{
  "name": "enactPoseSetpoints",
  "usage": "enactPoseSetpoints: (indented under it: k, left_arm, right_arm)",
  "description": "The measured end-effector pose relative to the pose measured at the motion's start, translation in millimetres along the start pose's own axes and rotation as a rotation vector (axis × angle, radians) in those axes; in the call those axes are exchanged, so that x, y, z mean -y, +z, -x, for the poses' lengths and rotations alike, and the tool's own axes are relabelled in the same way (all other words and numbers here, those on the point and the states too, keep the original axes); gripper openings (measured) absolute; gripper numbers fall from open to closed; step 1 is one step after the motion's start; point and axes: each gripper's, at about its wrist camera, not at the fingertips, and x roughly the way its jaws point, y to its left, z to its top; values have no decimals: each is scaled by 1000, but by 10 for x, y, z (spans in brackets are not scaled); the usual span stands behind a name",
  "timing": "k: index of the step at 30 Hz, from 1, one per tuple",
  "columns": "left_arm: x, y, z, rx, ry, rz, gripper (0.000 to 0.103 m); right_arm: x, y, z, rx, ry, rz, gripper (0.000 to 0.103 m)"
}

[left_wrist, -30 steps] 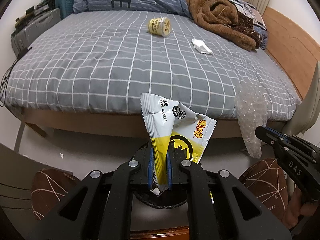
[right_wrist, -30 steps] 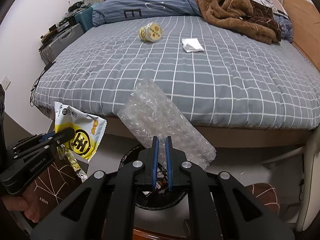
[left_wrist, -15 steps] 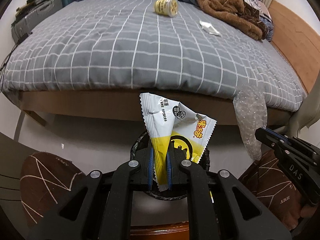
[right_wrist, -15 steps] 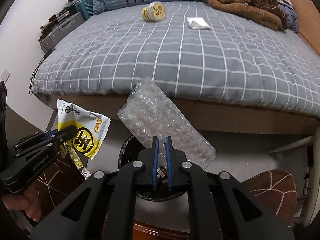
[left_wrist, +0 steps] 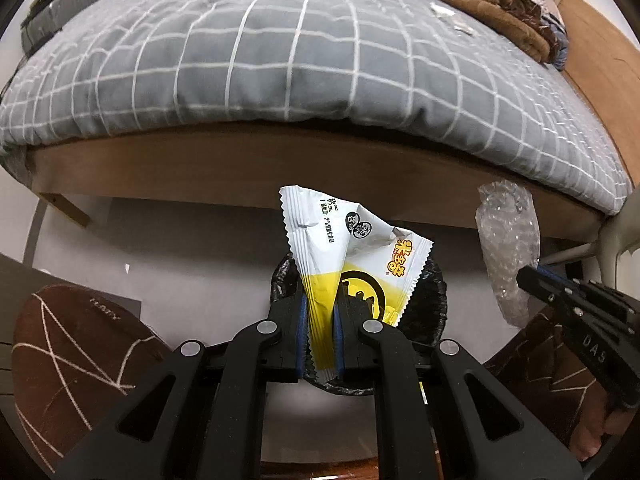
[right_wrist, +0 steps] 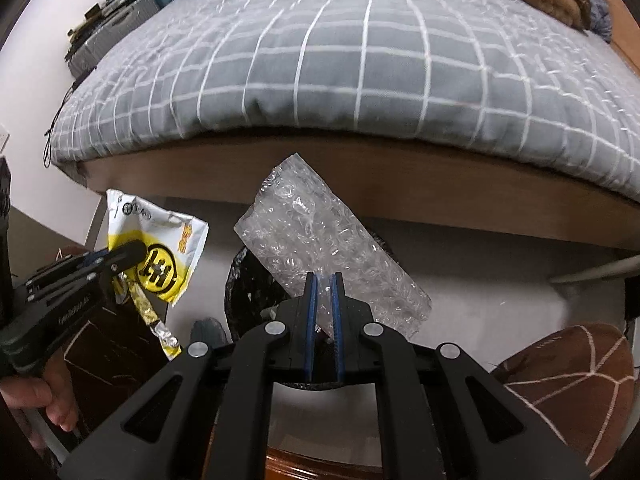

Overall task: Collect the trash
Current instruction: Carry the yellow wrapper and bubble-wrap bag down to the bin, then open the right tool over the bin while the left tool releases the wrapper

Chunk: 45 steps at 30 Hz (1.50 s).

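Now you've lowered both hands; your left gripper (left_wrist: 320, 320) pinches the snack wrapper (left_wrist: 340, 248), your right gripper (right_wrist: 324, 312) pinches bubble wrap (right_wrist: 328, 240), both at frame centre over the black-lined bin (left_wrist: 432, 300); release comes next.

"DAS" in white letters on right gripper (left_wrist: 528, 278) body. Snack wrapper (left_wrist: 352, 256): orange Chinese characters, small black Chinese print, not legible. Slipper (left_wrist: 76, 364) lettering too blurred.

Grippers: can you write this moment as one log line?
left gripper: shut on yellow-white snack wrapper | right gripper: shut on clear bubble wrap | black bin: below
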Motion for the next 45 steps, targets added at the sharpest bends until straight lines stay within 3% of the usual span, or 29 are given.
enactPoseSetpoints:
  k: [16,24,36,45]
  left_arm:
    - [5,122,-494,-66,44,7,10]
    - [49,159,-537,-84,32,-2,10]
    - [307,181,-595,-86,-1,-45,12]
    - [536,154,-630,-91,-24,-83,13]
  right_arm:
    - [-61,98,-682,-123,19,6,13]
    - [-42,135,-652,-97,-2,7,52]
    - [290,123,-355,-28,-76,-28,89]
    - [544,138,-158,26,-122,-67,95]
